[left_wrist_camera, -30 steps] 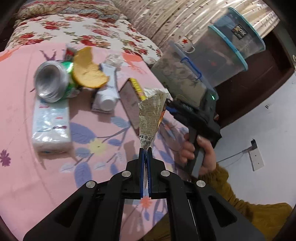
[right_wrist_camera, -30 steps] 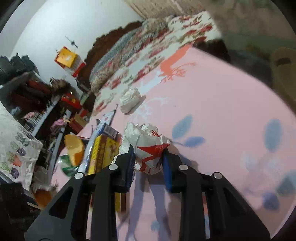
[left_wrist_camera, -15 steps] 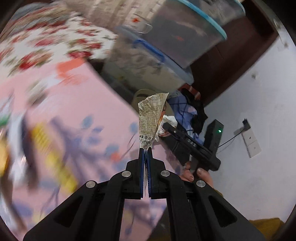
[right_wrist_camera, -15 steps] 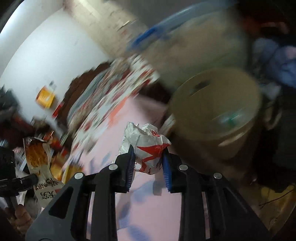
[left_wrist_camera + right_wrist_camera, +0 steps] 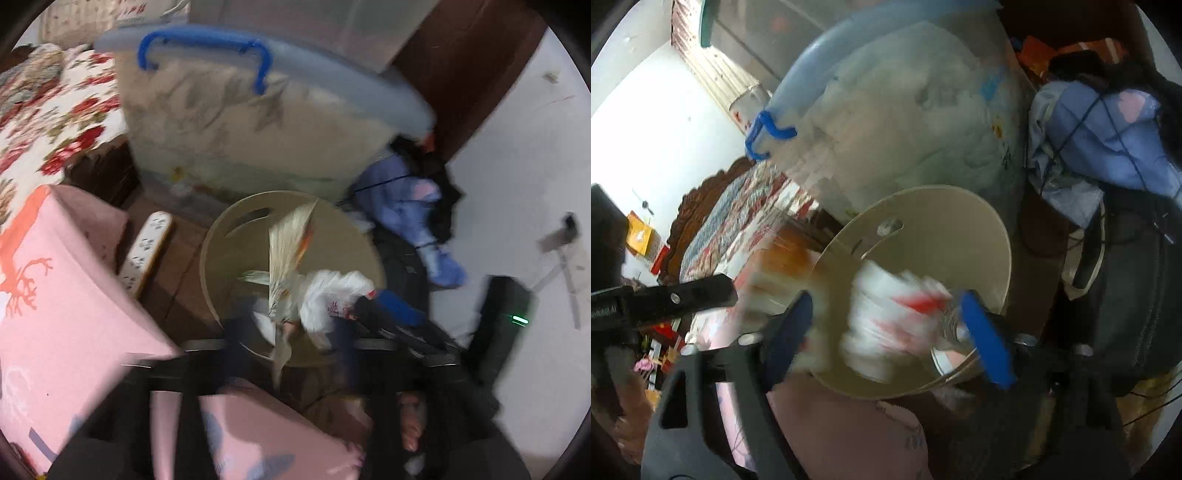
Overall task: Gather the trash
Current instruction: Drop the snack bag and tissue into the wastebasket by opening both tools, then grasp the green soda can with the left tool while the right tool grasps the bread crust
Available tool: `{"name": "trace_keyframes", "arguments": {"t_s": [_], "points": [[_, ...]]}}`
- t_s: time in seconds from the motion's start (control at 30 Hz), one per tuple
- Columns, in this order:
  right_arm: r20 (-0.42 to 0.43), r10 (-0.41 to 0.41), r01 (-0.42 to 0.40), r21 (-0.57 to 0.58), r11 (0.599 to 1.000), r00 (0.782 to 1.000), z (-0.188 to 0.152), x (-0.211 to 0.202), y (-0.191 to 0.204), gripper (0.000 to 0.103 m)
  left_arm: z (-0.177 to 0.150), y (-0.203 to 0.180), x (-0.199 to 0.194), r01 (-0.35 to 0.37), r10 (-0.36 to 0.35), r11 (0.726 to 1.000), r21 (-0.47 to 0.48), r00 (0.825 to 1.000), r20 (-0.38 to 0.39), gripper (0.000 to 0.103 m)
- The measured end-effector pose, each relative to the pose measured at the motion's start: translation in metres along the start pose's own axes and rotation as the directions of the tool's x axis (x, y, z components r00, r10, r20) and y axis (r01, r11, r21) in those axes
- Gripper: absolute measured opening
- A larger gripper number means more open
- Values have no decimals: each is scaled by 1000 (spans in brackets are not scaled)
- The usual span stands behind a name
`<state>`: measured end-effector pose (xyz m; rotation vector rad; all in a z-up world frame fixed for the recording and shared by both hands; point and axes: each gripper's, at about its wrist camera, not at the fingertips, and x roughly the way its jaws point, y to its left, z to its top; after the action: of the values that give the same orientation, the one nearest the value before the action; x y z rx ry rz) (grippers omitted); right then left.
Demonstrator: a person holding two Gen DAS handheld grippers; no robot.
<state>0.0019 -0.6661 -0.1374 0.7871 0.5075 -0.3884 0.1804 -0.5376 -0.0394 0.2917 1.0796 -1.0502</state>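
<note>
Both wrappers (image 5: pixel 894 325) loose — over bin (image 5: pixel 979 221)

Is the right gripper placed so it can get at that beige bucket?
Probably yes: the right gripper hangs open just over the beige bucket, at its mouth, with only the blurred white-and-red bag between them.

Over the bedside floor, I count one tan bin (image 5: pixel 967 221), with two pieces of trash above its mouth: one printed paper wrapper (image 5: pixel 284 254) and one crumpled white-and-red bag (image 5: pixel 894 317). One can (image 5: pixel 951 354) lies inside the bin. Two tongs are in sight, the left tongs (image 5: pixel 288 347) and the right tongs (image 5: pixel 886 325), each with its blue pads wide apart. Behind stands one clear storage box (image 5: pixel 240 122) with one blue handle (image 5: pixel 203 48); one blue garment (image 5: pixel 1108 136) is heaped alongside.
</note>
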Motion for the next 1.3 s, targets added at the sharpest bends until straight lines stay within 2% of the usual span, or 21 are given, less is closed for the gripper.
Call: {"name": "trace_keyframes", "arguments": {"t_s": [0.1, 0.23, 0.4, 0.53, 0.7, 0.83, 0.9, 1.03, 1.1, 1.17, 1.2, 1.27, 1.3], "points": [[46, -3, 3, 4, 1000, 999, -1, -10, 0, 79, -8, 3, -6, -1, 1, 1000, -3, 999, 32, 56], [75, 61, -66, 66, 996, 995, -9, -29, 0, 77, -36, 7, -44, 12, -12, 1000, 9, 996, 85, 56], [41, 158, -160, 57, 985, 987, -32, -39, 26, 75, -109, 20, -104, 43, -43, 999, 1, 992, 117, 58], [-48, 248, -247, 24, 969, 968, -62, -36, 67, 73, -171, 39, -136, 19, -16, 999, -33, 995, 102, 58], [-155, 301, -310, -36, 950, 941, -102, -32, 118, 69, -250, 75, -178, -38, 52, 990, -133, 994, 100, 58], [-251, 357, -389, -92, 916, 900, -128, -30, 170, 60, -299, 107, -213, -58, 85, 971, -233, 990, 111, 58], [-282, 373, -424, -147, 894, 884, -136, -32, 199, 59, -320, 126, -235, -72, 116, 954, -290, 984, 138, 58], [-358, 391, -496, -276, 823, 848, -155, -34, 264, 59, -348, 168, -273, -113, 208, 905, -410, 959, 194, 61], [-410, 390, -532, -324, 782, 824, -163, -29, 294, 59, -360, 193, -290, -114, 245, 871, -477, 944, 221, 62], [-480, 376, -577, -391, 717, 793, -172, -21, 332, 60, -369, 212, -303, -82, 244, 850, -520, 937, 251, 66], [-520, 359, -604, -442, 664, 775, -176, -14, 357, 60, -372, 220, -308, -78, 252, 842, -534, 932, 261, 68], [-568, 321, -632, -521, 574, 758, -186, -5, 391, 61, -373, 237, -316, -91, 287, 822, -562, 919, 271, 81], [-584, 293, -636, -557, 534, 757, -190, 4, 407, 63, -373, 243, -318, -91, 294, 816, -571, 916, 274, 84]]}}
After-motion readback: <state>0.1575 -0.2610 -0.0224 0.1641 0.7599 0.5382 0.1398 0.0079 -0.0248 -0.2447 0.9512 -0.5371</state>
